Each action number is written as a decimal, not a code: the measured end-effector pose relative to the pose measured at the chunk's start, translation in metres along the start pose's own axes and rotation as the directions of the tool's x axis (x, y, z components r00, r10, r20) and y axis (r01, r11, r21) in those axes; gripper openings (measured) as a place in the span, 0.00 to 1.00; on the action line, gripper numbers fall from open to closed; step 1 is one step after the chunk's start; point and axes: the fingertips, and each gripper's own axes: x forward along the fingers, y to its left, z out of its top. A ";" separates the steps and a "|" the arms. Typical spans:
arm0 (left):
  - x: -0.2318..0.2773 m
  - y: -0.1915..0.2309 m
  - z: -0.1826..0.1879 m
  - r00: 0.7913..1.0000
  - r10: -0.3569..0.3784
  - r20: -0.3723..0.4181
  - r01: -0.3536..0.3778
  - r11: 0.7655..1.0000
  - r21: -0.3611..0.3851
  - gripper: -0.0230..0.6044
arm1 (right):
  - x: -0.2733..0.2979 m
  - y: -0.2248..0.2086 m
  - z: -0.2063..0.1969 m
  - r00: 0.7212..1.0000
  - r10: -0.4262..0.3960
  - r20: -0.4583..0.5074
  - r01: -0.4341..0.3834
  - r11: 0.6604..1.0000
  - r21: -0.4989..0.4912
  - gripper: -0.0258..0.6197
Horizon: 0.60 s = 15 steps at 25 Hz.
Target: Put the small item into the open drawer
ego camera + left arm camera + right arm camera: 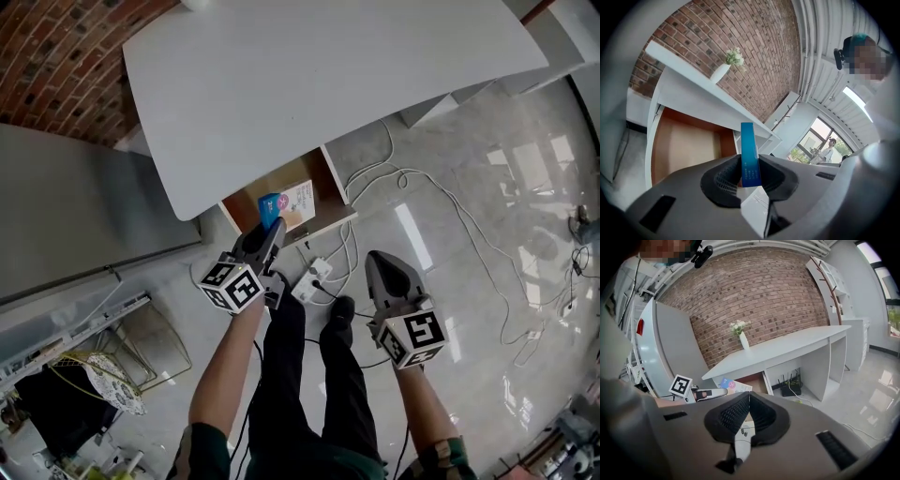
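Observation:
The small item (pixel 287 203), a flat blue and white box, is clamped in my left gripper (pixel 274 226) and held over the front of the open wooden drawer (pixel 335 179) under the white desk (pixel 309 84). In the left gripper view the box (pixel 749 158) stands edge-on between the jaws, with the drawer's bare bottom (pixel 682 145) just beyond it. My right gripper (pixel 377 259) hangs to the right above the floor, shut with nothing in it (pixel 748 397). The right gripper view also shows the left gripper (pixel 711 393) with the box (pixel 734 386) at the drawer.
A power strip (pixel 310 282) and white cables (pixel 441 197) lie on the glossy floor below the drawer. A grey cabinet (pixel 75 206) stands left of the desk. A vase of flowers (pixel 742 336) sits on the desk, and a router (pixel 790 381) under it. The person's legs (pixel 300 375) are between the grippers.

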 end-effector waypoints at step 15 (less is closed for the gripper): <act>0.060 0.059 -0.021 0.995 0.097 -0.035 -0.100 0.990 -0.102 0.18 | 0.027 -0.024 -0.049 0.999 -0.008 -0.046 0.011 0.997 0.074 0.08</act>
